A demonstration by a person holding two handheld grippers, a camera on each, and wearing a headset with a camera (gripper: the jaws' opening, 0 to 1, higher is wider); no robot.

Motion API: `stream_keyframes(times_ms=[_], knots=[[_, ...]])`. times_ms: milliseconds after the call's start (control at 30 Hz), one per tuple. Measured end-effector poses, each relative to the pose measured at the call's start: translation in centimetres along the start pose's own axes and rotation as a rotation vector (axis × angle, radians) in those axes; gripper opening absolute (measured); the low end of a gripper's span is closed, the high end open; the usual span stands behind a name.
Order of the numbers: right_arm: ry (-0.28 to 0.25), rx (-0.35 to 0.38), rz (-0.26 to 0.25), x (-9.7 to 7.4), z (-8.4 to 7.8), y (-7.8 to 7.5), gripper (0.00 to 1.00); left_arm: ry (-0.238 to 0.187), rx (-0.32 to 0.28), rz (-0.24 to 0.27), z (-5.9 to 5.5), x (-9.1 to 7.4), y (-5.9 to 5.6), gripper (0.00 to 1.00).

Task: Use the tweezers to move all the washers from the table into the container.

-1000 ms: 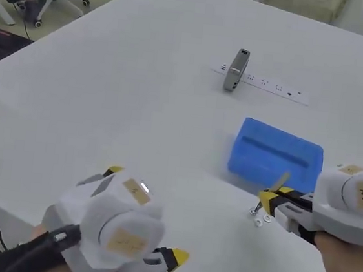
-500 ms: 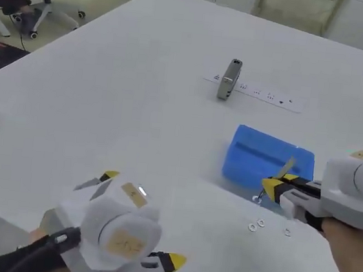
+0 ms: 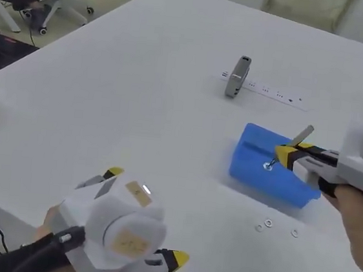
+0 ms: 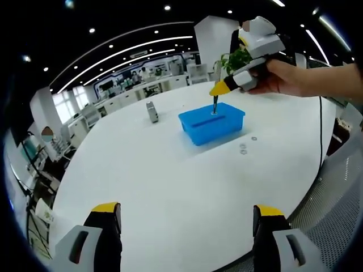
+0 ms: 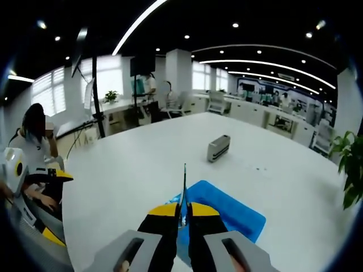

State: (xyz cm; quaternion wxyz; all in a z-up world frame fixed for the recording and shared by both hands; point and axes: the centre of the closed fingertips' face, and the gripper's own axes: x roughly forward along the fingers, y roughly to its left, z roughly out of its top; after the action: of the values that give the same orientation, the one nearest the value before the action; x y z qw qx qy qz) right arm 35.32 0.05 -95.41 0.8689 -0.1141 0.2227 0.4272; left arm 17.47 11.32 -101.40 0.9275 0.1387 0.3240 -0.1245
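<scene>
My right gripper (image 3: pixel 288 155) is shut on a pair of metal tweezers (image 3: pixel 302 134). Their tips hold a small washer (image 3: pixel 268 165) just above the inside of the blue container (image 3: pixel 261 180). In the right gripper view the tweezers (image 5: pixel 184 187) rise between the shut jaws (image 5: pixel 182 211) over the container (image 5: pixel 235 214). Three washers (image 3: pixel 268 222) lie on the white table in front of the container, also seen in the left gripper view as washers (image 4: pixel 243 148). My left gripper (image 4: pixel 184 212) is open and holds nothing, low at the near left (image 3: pixel 146 214).
A grey box-shaped device (image 3: pixel 238 76) stands beyond the container beside a flat white power strip (image 3: pixel 270 92). The wide white table (image 3: pixel 128 91) stretches to the left. Office chairs stand off the table's far left corner.
My right gripper has risen from the table near the loose washers and moved back over the blue container, with a washer in the tweezers. The left gripper has stayed put.
</scene>
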Motion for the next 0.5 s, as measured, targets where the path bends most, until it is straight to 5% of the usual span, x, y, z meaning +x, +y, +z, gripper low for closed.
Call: stream_keyframes(times_ms=[500], knots=[[0.050,0.032,0.017,4.3,-2.9,-1.6,0.02,0.009,-0.027,-0.001,-0.2,0.1,0.2,0.97]])
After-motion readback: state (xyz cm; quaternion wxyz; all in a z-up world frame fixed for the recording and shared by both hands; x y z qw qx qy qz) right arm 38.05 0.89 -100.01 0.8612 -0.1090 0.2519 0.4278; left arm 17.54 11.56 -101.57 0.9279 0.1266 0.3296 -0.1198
